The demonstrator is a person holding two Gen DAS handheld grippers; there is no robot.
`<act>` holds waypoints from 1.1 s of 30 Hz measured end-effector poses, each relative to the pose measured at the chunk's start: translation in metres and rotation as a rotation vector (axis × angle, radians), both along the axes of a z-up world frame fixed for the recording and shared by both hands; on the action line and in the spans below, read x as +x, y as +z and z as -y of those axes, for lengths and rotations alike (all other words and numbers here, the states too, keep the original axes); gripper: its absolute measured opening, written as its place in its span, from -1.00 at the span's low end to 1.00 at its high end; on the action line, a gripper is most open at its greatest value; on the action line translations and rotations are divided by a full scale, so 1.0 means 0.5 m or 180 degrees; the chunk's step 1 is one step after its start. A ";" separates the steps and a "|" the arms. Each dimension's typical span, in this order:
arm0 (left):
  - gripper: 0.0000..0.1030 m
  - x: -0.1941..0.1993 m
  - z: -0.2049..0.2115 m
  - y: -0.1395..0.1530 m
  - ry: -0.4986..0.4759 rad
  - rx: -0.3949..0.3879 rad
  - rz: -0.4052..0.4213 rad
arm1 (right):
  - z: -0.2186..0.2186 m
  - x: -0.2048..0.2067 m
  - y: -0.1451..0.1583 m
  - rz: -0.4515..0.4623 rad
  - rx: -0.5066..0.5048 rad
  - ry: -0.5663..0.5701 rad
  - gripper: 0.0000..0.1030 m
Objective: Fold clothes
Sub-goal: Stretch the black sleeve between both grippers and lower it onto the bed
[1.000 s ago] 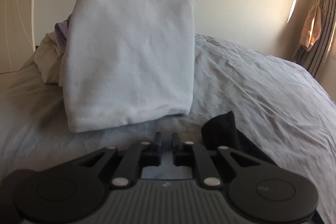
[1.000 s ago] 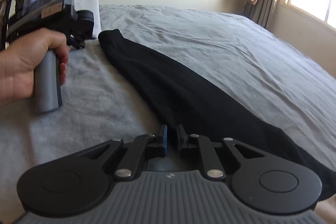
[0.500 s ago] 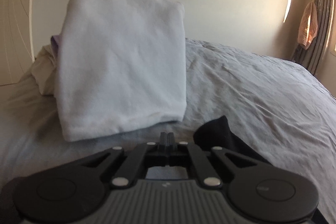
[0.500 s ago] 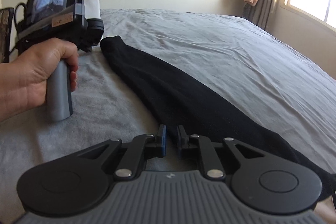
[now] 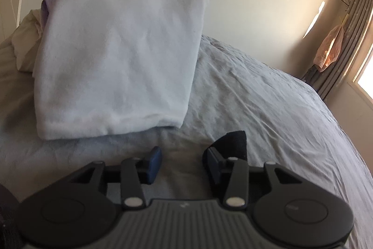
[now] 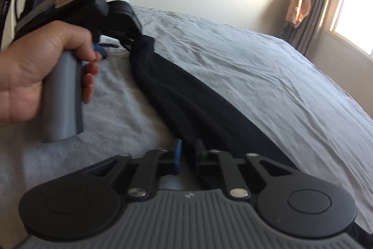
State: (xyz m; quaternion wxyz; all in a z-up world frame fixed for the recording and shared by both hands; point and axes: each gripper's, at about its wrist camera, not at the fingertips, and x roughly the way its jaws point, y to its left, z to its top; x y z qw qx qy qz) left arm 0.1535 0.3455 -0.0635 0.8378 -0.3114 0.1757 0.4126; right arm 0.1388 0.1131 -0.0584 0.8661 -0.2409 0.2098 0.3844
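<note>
Lying lengthwise across the bed [image 6: 244, 67], the black garment [image 6: 186, 97] had its far end beside the just-opened left gripper [image 5: 184, 161]; the right gripper [image 6: 187, 153] pinched its near edge.

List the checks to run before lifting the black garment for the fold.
1. Right gripper shut on the black garment edge: ok.
2. Left gripper gripping the far end: not ok. Its jaws have just been opening, only bedsheet shows between them, and the cloth end lies beside one finger.
3. Garment lying flat and straight: ok.
4. Folded white cloth apart from the garment: ok.
5. Garment's near end: cannot tell, out of view.
</note>
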 end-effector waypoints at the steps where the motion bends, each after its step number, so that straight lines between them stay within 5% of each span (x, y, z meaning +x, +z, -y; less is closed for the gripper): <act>1: -0.41 -0.005 0.002 0.001 0.0039 -0.0012 0.0026 | 0.001 -0.001 0.000 0.0019 -0.0009 0.0007 -0.82; 5: -0.14 -0.045 -0.003 -0.012 0.0096 -0.0340 0.0594 | 0.008 0.008 0.000 -0.0066 0.0057 -0.0030 -0.83; 10: 0.12 -0.028 0.015 -0.016 -0.0662 -0.0375 0.1007 | 0.005 0.010 0.000 -0.0078 0.0058 -0.0036 -0.83; 14: 0.39 -0.019 0.036 -0.014 -0.0443 -0.0217 0.0826 | 0.005 0.012 -0.001 -0.0115 0.0082 -0.0043 -0.83; 18: 0.35 -0.006 0.029 -0.019 -0.0264 -0.0236 0.0681 | 0.009 0.012 -0.001 -0.0158 0.0119 -0.0059 -0.82; 19: 0.25 0.000 0.031 -0.017 -0.0230 -0.0211 0.0643 | 0.010 0.012 -0.001 -0.0165 0.0126 -0.0061 -0.82; 20: -0.43 0.008 0.034 -0.015 -0.0189 -0.0169 0.0579 | 0.010 0.012 -0.001 -0.0172 0.0132 -0.0063 -0.82; 21: -0.87 0.020 0.042 -0.008 -0.0180 -0.0049 0.0410 | 0.010 0.012 -0.001 -0.0177 0.0137 -0.0064 -0.82; 24: -0.89 0.042 0.088 0.019 -0.0395 0.0524 0.0180 | 0.011 0.010 -0.001 -0.0180 0.0139 -0.0062 -0.82; 25: -0.84 0.040 0.107 0.029 -0.0544 0.0724 0.0207 | 0.011 0.011 -0.001 -0.0183 0.0139 -0.0061 -0.82; 26: -0.56 0.037 0.126 0.039 -0.0701 0.0918 0.0240 | 0.011 0.012 -0.001 -0.0189 0.0143 -0.0059 -0.82; 27: -0.27 0.034 0.134 0.044 -0.0812 0.0977 0.0294 | 0.011 0.012 -0.001 -0.0196 0.0146 -0.0058 -0.82; 28: 0.25 0.031 0.140 0.047 -0.0911 0.1001 0.0353 | 0.011 0.012 -0.001 -0.0204 0.0153 -0.0060 -0.82; 31: 0.33 0.023 0.148 0.051 -0.1143 0.1000 0.0413 | 0.010 0.011 -0.001 -0.0196 0.0150 -0.0065 -0.82; 33: 0.36 0.014 0.142 0.048 -0.1000 0.0995 0.0366 | 0.009 0.008 -0.001 -0.0186 0.0144 -0.0066 -0.81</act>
